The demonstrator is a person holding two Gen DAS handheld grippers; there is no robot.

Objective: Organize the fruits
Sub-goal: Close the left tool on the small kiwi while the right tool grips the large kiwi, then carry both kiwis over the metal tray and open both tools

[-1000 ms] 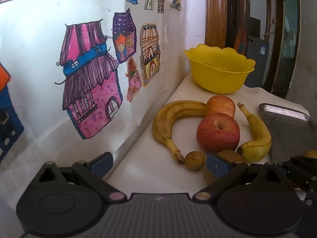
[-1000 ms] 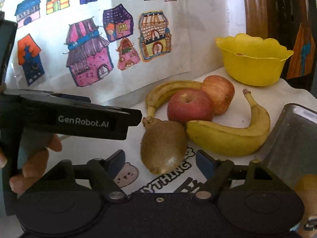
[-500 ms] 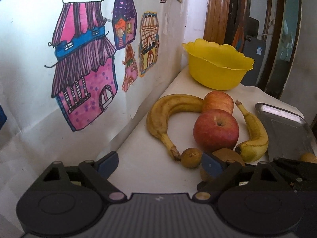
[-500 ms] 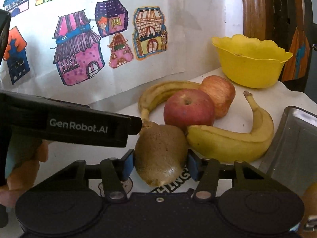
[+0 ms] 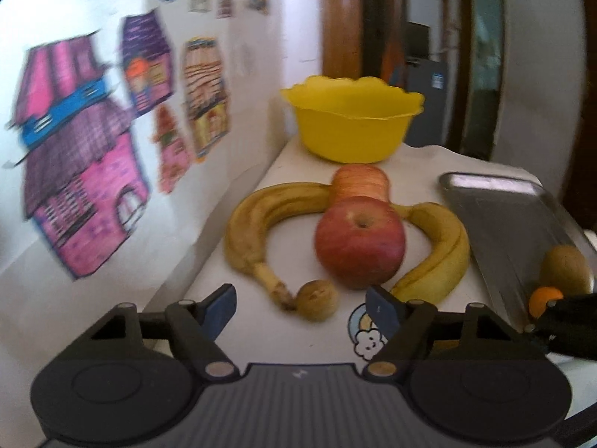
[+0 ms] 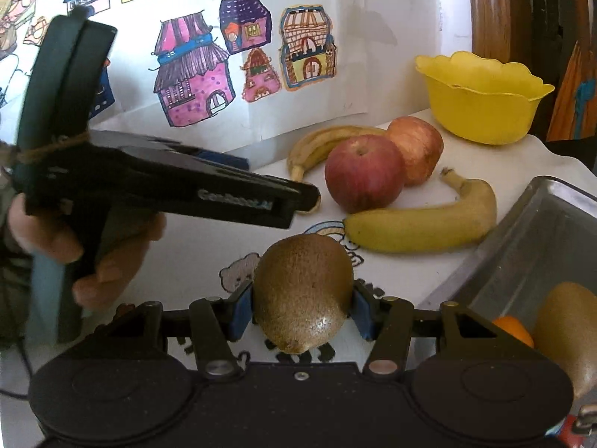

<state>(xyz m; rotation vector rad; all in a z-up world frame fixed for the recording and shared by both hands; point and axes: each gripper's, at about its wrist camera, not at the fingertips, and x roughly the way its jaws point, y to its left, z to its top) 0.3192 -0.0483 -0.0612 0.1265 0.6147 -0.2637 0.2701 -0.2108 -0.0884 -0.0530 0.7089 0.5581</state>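
Observation:
My right gripper [image 6: 303, 310] is shut on a brown kiwi [image 6: 304, 291] and holds it above the white table, left of the metal tray [image 6: 541, 246]. In the tray lie another kiwi [image 6: 567, 332] and a small orange fruit [image 6: 513, 330]. My left gripper [image 5: 302, 306] is open and empty; a small brown fruit [image 5: 317, 298] lies on the table between its fingertips. Two bananas [image 5: 253, 224] [image 5: 440, 257] curve around two red apples [image 5: 360, 242] [image 5: 360, 184]. The yellow bowl [image 5: 350, 123] stands behind them.
A wall with coloured house drawings [image 5: 86, 186] runs along the table's left side. The left gripper body and the hand holding it [image 6: 112, 194] show at the left of the right wrist view. A wooden door frame [image 5: 339, 18] rises behind the bowl.
My right gripper has closed on the kiwi and lifted it back off the table. My left gripper has swung right, and the tray with its kiwi has come into its view.

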